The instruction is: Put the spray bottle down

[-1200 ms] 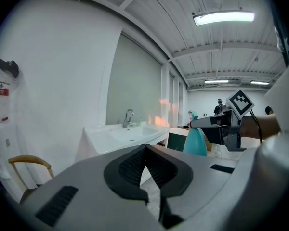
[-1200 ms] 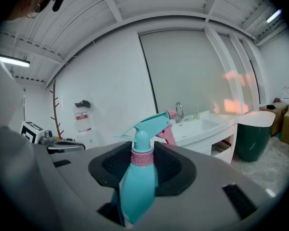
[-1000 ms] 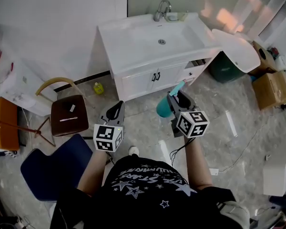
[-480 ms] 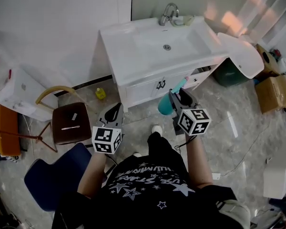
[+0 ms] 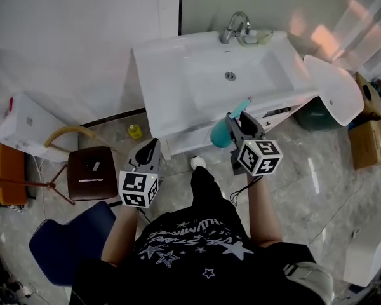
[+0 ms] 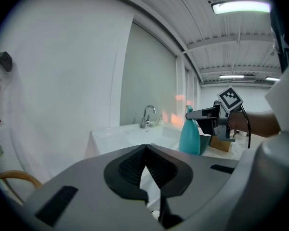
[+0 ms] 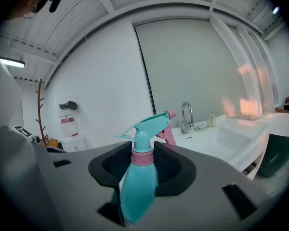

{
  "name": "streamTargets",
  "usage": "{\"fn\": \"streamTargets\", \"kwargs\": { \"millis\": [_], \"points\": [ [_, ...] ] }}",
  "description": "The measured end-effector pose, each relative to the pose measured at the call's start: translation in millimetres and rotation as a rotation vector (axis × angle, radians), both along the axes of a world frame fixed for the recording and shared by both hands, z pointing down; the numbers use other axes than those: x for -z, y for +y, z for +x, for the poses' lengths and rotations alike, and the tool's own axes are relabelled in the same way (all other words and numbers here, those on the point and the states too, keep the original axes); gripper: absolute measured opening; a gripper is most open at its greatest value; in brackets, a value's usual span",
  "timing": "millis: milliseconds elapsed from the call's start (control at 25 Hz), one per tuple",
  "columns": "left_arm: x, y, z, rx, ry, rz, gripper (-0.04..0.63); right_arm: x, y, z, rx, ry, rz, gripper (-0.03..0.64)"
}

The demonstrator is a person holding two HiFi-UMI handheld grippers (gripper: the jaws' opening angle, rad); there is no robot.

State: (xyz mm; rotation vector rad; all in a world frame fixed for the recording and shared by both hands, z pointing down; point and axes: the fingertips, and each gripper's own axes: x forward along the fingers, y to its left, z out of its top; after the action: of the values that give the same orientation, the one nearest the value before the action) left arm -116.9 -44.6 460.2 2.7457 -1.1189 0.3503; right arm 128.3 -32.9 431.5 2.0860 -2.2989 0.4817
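Right now the right gripper [image 5: 238,123] is pinching the spray bottle [image 7: 138,186], with its pads closed on either side of the bottle just about at the pink collar. The teal body hangs below the jaws and the trigger head points away, toward the faucet [image 5: 235,25]. The bottle is in the air, roughly upright, just at the near edge of the white vanity top [image 5: 168,75] and resting on nothing. The left gripper [image 5: 150,149] is to the left, over the floor. Its jaws are pressed together at the tips with nothing between them, and it has no part in this step.

The set-down looks not yet begun, and the vanity top seems the likely place for it. To do it well, carry the bottle farther in, past the near edge. Choose flat counter to the left or right of the basin, not the sloping bowl, where the base could slide. Keep the bottle upright on the way down, since a grip this high lets the heavy body swing. Lower until the base sits flat, and only then spread the jaws. Pull the gripper straight back toward the person, so the pads clear the trigger head without tipping the bottle.
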Motion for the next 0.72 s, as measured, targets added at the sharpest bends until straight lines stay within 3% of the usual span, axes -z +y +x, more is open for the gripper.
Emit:
{"fn": "streamTargets", "kwargs": {
  "millis": [400,720],
  "points": [
    [5.9,-110.4,71.6,0.095,-0.033,-0.022,0.015,0.3,-148.9,73.3,0.124,0.04,-0.02,0.152],
    [11.7,-189.3,106.7,0.183,-0.063,-0.018,0.015,1.0,-263.5,100.8,0.255,0.102,0.005,0.152]
  ]
}}
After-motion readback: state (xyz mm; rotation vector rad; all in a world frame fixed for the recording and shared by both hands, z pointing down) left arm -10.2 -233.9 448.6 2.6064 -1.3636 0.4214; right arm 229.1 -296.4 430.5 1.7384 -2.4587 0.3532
